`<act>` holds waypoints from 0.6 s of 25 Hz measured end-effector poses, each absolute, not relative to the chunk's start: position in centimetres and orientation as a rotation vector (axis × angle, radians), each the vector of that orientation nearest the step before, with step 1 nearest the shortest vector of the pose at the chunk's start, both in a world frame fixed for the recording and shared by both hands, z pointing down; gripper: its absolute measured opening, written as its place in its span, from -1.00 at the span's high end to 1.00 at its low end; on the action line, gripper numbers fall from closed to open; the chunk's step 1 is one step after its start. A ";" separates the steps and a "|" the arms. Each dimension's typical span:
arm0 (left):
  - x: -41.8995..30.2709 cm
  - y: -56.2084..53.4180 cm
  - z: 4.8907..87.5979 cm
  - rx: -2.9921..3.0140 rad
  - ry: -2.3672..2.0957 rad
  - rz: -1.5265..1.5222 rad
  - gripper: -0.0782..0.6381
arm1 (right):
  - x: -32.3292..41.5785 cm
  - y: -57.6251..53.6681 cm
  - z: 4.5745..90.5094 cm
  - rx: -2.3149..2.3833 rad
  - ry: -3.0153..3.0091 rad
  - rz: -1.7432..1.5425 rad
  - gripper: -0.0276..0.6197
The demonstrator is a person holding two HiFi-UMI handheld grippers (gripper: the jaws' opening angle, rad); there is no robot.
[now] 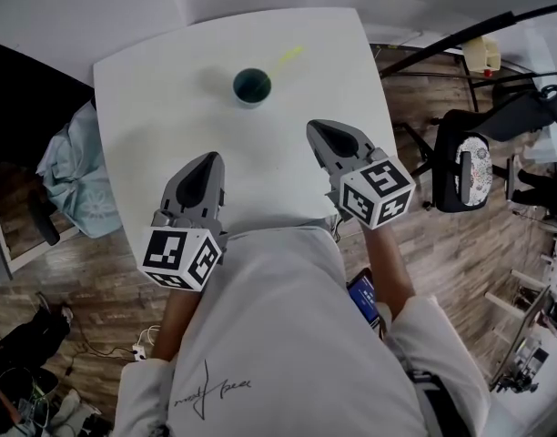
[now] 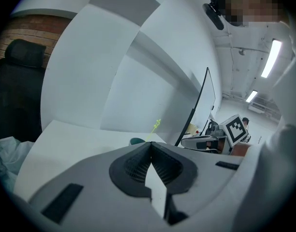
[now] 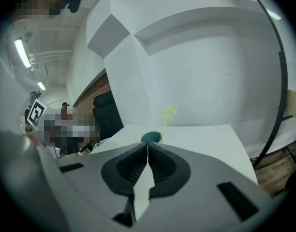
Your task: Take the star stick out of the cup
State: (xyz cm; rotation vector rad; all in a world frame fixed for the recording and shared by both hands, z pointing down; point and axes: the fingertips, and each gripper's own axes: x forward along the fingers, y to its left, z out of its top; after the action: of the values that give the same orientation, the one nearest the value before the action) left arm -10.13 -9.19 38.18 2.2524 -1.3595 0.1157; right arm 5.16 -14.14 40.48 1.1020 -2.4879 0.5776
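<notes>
Star stick (image 1: 288,58) leans in cup (image 1: 252,86) on the far part of table (image 1: 160,116). The 2 claws, left gripper (image 1: 208,158) and right gripper (image 1: 318,127), have jaws pressed together, holding nothing, well apart from cup.

My head camera sits high over the table (image 1: 169,107) and looks steeply down past my own chest, far edge at the top of its picture; it takes in the whole top (the widest of the three); the camera on my left claw (image 2: 150,145) rides low, close behind the jaws, at the near edge, facing across to the far edge; the one on my right claw (image 3: 147,146) does likewise from the near right corner; all three share the cup (image 1: 252,86) and the star stick (image 3: 168,114) by the far edge.
</notes>
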 end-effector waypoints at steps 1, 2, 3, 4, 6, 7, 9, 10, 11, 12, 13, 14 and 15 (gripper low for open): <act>-10.2 -9.2 38.3 2.248 -1.360 0.115 0.76 | 4.9 -14.1 40.5 1.095 -2.490 0.579 0.88; -10.3 -9.1 38.4 2.245 -1.358 0.115 0.76 | 4.8 -14.2 40.6 1.089 -2.492 0.579 0.88; -10.3 -9.1 38.6 2.243 -1.355 0.116 0.76 | 4.7 -14.2 40.6 1.085 -2.493 0.578 0.88; -10.2 -9.0 38.7 2.243 -1.350 0.120 0.76 | 4.7 -14.3 40.7 1.083 -2.494 0.576 0.88; -9.9 -9.0 38.8 2.244 -1.340 0.126 0.76 | 4.7 -14.6 40.9 1.082 -2.492 0.578 0.88; -9.7 -9.0 38.8 2.244 -1.336 0.127 0.76 | 4.9 -14.8 41.0 1.085 -2.490 0.584 0.88; -9.4 -9.2 38.8 2.244 -1.333 0.128 0.76 | 5.2 -15.4 41.3 1.100 -2.490 0.603 0.88; -9.4 -9.2 38.8 2.243 -1.333 0.129 0.76 | 5.3 -15.7 41.4 1.109 -2.490 0.613 0.88; -9.3 -9.3 38.8 2.242 -1.333 0.130 0.76 | 5.4 -16.0 41.6 1.116 -2.491 0.621 0.88; -9.3 -9.3 38.9 2.239 -1.334 0.131 0.76 | 5.4 -16.2 41.7 1.121 -2.491 0.627 0.88; -9.2 -9.3 38.9 2.237 -1.335 0.133 0.76 | 5.4 -16.5 41.9 1.125 -2.492 0.632 0.88; -9.2 -9.3 39.0 2.233 -1.336 0.135 0.76 | 5.4 -16.8 42.0 1.129 -2.492 0.638 0.88; -9.2 -9.3 39.0 2.230 -1.337 0.136 0.76 | 5.4 -17.0 42.1 1.133 -2.493 0.642 0.88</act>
State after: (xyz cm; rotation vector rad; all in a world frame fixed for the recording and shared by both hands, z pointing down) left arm -9.22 -9.32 39.04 2.2300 -1.3369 0.1362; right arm 5.41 -17.04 42.08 1.1335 -2.4929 0.6424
